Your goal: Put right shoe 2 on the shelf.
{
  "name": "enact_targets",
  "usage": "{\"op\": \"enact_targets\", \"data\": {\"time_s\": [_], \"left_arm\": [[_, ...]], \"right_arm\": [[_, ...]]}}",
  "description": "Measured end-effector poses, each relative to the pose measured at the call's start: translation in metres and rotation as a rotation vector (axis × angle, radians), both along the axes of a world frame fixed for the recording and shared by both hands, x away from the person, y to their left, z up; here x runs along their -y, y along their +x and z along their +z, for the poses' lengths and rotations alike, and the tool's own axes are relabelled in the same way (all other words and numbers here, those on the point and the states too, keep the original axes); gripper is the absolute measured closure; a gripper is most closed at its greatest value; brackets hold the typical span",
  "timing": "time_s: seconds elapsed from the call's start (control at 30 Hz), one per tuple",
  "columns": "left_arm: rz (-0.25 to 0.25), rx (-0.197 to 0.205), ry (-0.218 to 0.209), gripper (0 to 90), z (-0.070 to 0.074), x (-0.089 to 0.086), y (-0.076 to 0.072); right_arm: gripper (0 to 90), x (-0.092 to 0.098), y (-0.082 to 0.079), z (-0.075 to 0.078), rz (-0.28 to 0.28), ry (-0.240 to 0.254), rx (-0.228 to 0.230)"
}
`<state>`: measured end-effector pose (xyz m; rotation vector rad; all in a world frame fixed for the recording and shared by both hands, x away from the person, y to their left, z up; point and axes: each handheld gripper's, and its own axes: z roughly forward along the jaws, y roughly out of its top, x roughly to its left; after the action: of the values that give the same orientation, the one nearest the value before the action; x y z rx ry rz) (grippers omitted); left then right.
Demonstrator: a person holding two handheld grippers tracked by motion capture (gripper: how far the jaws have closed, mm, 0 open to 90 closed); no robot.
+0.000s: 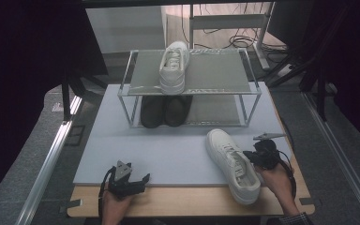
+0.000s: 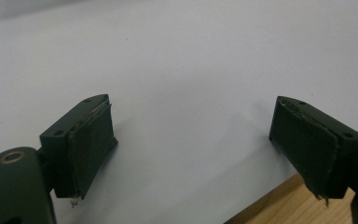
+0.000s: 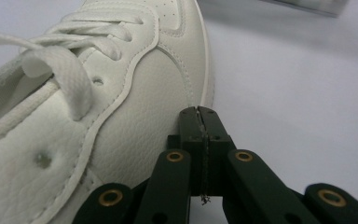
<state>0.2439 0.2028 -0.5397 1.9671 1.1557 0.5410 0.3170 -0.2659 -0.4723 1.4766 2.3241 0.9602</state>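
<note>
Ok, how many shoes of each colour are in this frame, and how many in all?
White shoes: 2, one on the rack's top shelf, one on the grey mat beside the right gripper.
Black shoes: 2, both on the lower shelf.
Total: 4

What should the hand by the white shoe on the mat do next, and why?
Probably open the right gripper a little: its jaws are pressed together with nothing between them, tips right against the side of the white shoe. It needs a gap to grab the shoe, likely to join its mate on the rack.
</note>
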Motion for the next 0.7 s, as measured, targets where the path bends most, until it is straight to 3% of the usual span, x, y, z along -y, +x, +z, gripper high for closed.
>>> {"op": "enact_targets", "data": {"time_s": [0.4, 0.7], "left_arm": [[0.000, 0.000, 0.000, 13.4, 0.000, 0.000, 0.000], [0.000, 0.000, 0.000, 13.4, 0.000, 0.000, 0.000]], "right_arm": [[89.8, -0.026, 0.002, -0.001, 0.059, 0.004, -0.009], [85.4, -0.019, 0.000, 0.002, 0.066, 0.023, -0.008]]}}
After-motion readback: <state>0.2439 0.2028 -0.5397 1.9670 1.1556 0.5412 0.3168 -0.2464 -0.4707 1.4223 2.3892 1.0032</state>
